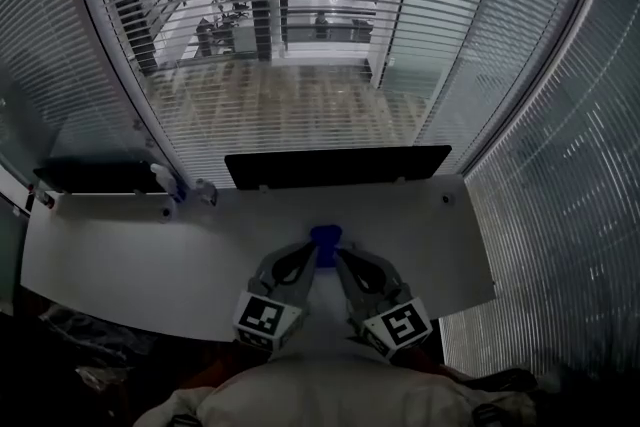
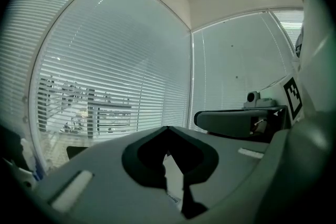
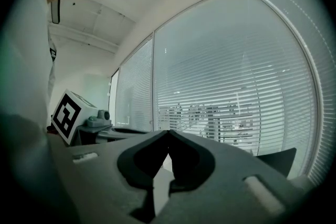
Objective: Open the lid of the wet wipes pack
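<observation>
A small blue thing (image 1: 325,236), seemingly the wet wipes pack, shows on the white table (image 1: 120,260) in the head view. Both grey grippers point at it from the near side. My left gripper (image 1: 315,252) has its tip at the pack's lower left and my right gripper (image 1: 338,255) at its lower right; whether either touches it I cannot tell. In the left gripper view the jaws (image 2: 168,128) meet at their tips, with a white strip bearing small print (image 2: 174,198) below them. The right gripper's jaws (image 3: 168,132) also meet, with nothing between them.
A long black monitor (image 1: 337,165) stands along the table's back edge, a webcam (image 2: 253,97) on top of it. A black device (image 1: 100,177) and a small bottle (image 1: 163,177) sit at the back left. Windows with blinds (image 1: 300,35) surround the table. The person's torso (image 1: 320,395) is close below.
</observation>
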A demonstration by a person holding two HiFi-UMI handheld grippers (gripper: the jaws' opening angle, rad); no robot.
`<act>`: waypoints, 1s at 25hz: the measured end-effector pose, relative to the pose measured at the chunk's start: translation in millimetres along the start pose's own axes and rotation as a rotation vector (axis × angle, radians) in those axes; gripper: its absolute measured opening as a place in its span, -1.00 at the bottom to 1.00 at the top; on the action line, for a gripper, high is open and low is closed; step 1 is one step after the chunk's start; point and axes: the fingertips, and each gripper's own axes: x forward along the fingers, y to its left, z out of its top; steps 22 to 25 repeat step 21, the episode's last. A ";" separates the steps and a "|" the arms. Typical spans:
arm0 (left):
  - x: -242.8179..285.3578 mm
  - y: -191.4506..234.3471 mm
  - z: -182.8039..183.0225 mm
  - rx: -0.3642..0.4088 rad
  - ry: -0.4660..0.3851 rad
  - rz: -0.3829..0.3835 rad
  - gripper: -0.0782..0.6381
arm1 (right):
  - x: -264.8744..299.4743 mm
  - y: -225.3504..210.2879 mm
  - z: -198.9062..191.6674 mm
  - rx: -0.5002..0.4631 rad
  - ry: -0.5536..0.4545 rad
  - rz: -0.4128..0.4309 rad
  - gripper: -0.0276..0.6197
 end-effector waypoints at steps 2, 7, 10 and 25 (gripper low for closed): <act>0.2 1.2 -0.7 -0.007 0.001 0.004 -0.77 | 0.2 -2.5 -3.4 0.007 0.005 -0.005 -0.91; 0.1 0.2 -4.4 -0.011 0.003 0.007 -0.77 | -1.6 -4.5 -7.4 0.020 0.013 -0.013 -0.91; -0.3 2.0 -4.6 -0.013 0.002 0.013 -0.77 | -0.7 -4.4 -6.8 0.014 0.010 -0.009 -0.91; -1.4 6.6 -5.0 -0.028 -0.009 0.027 -0.77 | 4.3 -3.3 -8.2 0.017 0.018 -0.005 -0.91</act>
